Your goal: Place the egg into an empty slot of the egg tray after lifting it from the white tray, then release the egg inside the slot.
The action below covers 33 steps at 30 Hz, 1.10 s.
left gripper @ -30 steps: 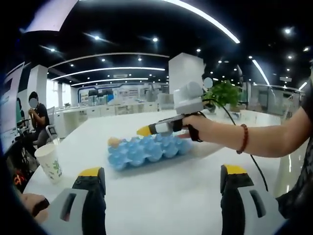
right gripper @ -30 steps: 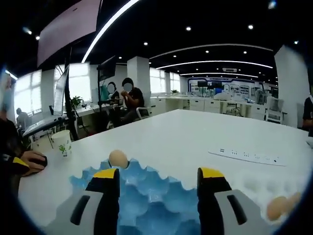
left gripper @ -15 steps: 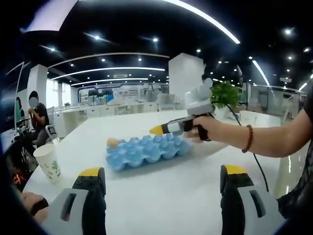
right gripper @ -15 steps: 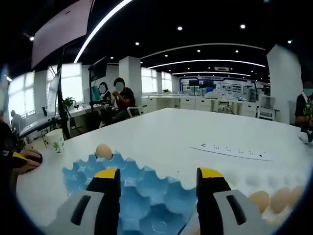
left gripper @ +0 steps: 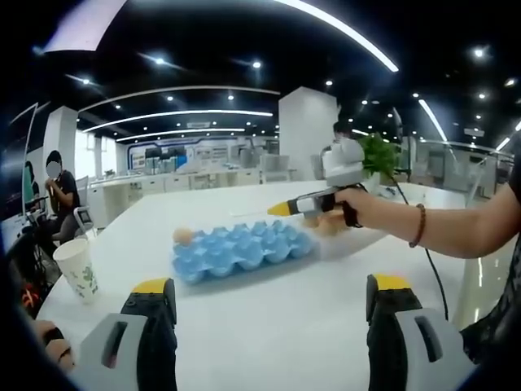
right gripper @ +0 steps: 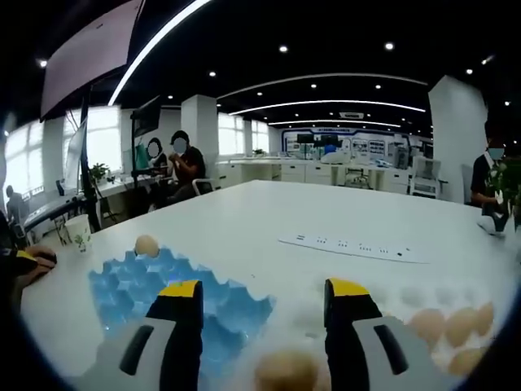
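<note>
- Paper cup (left gripper: 77,267) well left of blue egg tray (left gripper: 240,251); one egg (left gripper: 183,235) seated in tray's far-left slot.
- Left gripper (left gripper: 273,326) near tray, jaws wide, holding nothing.
- Right gripper (right gripper: 264,314) jaws wide apart, nothing gripped, over white tray (right gripper: 407,305) just right of blue egg tray; loose egg (right gripper: 286,371) between jaws.

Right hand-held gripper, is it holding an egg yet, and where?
No. The right hand-held gripper is open and holds nothing. An egg lies low between its jaws in the white tray, with neither jaw touching it.

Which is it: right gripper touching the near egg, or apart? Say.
Apart. Right gripper view: the egg lies low in the open gap of the right gripper, table visible either side.
</note>
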### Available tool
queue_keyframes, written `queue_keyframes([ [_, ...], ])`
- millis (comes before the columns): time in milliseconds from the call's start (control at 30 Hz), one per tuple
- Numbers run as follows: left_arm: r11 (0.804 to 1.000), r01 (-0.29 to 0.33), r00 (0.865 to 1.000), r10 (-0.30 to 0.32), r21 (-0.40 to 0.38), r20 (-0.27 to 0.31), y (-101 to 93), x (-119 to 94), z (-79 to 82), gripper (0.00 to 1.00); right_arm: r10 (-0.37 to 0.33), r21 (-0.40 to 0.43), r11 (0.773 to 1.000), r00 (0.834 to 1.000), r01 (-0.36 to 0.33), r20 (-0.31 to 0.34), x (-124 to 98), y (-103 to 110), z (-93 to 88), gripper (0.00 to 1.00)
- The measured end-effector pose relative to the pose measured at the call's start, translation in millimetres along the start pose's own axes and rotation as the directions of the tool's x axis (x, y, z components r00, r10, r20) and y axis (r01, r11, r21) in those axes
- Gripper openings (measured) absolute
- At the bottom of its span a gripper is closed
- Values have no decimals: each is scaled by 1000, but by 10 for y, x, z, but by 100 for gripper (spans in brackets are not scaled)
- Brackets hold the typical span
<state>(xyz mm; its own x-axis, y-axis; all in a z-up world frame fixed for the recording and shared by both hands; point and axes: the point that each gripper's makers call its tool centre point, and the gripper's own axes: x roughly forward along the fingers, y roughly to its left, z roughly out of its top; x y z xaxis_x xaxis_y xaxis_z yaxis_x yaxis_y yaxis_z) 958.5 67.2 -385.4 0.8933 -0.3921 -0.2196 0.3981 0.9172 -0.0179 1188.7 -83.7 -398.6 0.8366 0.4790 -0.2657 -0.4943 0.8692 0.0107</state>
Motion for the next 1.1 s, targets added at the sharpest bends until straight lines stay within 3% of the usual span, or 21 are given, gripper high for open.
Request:
queue_keyframes([
  [733, 1000, 17, 1000, -17, 17, -4, -81, 63, 31, 99, -90, 42, 995, 995, 91, -38, -213, -563, -152, 58],
  [867, 1000, 19, 1000, -19, 16, -6, -91, 79, 30, 99, -128, 58, 990, 990, 132, -63, -239, -666, -160, 55],
  [1000, 999, 24, 1000, -23, 25, -15, -113, 76, 29, 99, -165, -3, 986, 979, 166, -123, -243, -732, -207, 43],
  [1100, 999, 21, 1000, -20, 35, -16, -105, 59, 41, 99, -165, -4, 986, 978, 166, -126, -218, -717, -212, 41],
])
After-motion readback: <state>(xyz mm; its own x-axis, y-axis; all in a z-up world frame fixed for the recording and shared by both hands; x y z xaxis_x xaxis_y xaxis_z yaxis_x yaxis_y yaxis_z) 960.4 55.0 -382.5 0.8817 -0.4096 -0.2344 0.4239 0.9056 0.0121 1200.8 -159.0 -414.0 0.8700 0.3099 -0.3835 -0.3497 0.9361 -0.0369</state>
